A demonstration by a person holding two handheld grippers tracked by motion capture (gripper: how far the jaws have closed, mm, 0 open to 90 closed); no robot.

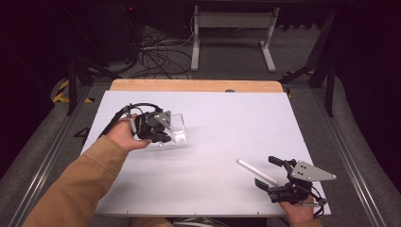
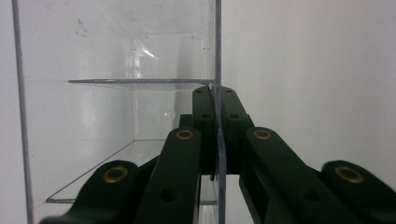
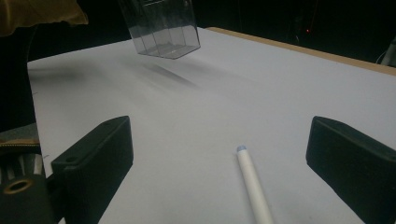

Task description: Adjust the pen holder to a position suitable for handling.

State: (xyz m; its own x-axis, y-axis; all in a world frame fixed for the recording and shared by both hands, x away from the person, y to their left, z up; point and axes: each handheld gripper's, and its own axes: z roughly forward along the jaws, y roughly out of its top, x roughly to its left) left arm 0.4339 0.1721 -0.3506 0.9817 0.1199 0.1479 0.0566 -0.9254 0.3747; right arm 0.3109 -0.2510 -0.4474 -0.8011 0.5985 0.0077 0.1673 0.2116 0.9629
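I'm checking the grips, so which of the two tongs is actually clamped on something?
The left tongs, by the person's left hand: shut on a wall of the clear plastic box. The right tongs stand open around the white stick.

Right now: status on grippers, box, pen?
Left gripper shut on clear box wall, box lifted. Right gripper open, white pen between jaws. Nothing in the way.

One clear plastic box (image 1: pixel 172 130), one white stick (image 1: pixel 257 171), two grippers

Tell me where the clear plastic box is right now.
In the high view the clear plastic box is at the white table's left side, its wall clamped in the left gripper; the right gripper view shows it lifted off the surface.
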